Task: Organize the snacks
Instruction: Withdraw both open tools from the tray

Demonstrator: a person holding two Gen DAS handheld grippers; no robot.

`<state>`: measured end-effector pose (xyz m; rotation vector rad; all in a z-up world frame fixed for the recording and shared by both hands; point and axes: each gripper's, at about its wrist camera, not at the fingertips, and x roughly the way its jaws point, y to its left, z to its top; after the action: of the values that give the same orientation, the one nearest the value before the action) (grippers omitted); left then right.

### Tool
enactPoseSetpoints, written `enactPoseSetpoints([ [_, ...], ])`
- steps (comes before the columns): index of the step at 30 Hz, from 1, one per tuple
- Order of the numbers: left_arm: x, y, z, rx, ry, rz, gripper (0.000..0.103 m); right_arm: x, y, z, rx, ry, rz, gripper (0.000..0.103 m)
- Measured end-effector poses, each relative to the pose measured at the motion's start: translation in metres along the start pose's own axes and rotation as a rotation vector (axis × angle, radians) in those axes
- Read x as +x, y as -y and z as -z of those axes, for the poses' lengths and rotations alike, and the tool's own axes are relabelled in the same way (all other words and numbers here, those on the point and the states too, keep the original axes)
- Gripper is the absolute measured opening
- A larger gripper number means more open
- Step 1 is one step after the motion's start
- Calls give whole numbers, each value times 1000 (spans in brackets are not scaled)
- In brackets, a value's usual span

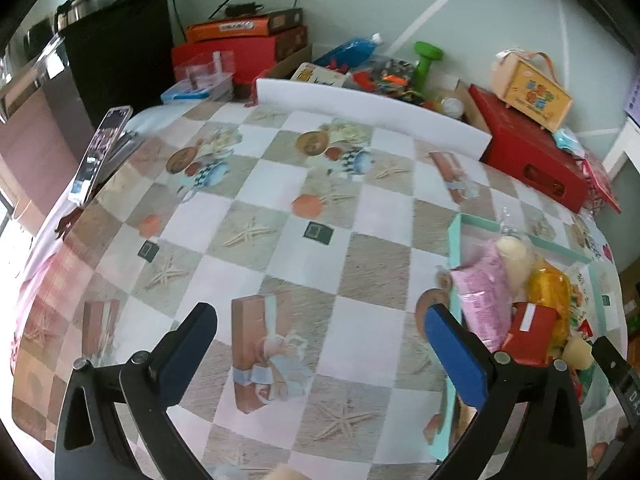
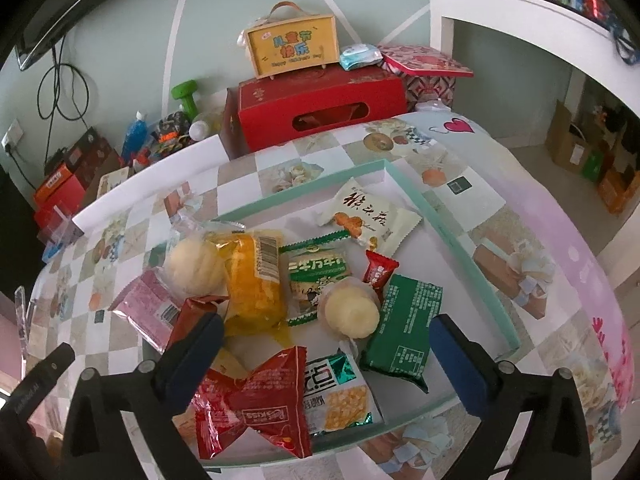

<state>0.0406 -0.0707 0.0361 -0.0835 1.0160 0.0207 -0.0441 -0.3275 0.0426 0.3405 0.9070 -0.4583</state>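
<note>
The left gripper [image 1: 320, 344] had its fingers spread wide, with nothing between them but the glossy checkered tabletop [image 1: 280, 208]. The shallow mint-green cardboard tray [image 1: 454, 236] lay beyond its right finger, crowded with wrapped snacks. The right gripper [image 2: 326, 354] also had its fingers spread wide and gripped nothing. A crinkled red foil packet [image 2: 260, 396] lay between them; a flat dark green packet [image 2: 404, 328] lay just inside the right finger. Two round pale pastries [image 2: 352, 312] in clear film sat further ahead.

Glossy plastic snack wrappers [image 2: 256, 404]; matt cardboard tray [image 2: 460, 240]; smooth shiny tablecloth [image 1: 280, 208].
</note>
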Motion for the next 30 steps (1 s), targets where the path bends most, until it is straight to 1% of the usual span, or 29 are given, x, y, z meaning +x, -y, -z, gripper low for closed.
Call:
enactPoseSetpoints([
  [5,5,-3,1,-7,-24,3,103,-1,-5,1,-18,2,8,103],
  [12,5,3,2,31,-60,25,103,-3,-11,3,-42,8,13,103],
  [15,0,6,3,49,-49,18,103,-7,-17,4,-58,18,10,103],
  [21,-16,8,7,98,-4,13,103,-17,-33,10,-88,42,1,103],
  [26,-22,2,13,115,5,-52,103,-23,-50,16,-131,59,-10,103],
  [30,-21,-9,23,145,-16,-126,103,-28,-60,25,-157,65,-24,103],
])
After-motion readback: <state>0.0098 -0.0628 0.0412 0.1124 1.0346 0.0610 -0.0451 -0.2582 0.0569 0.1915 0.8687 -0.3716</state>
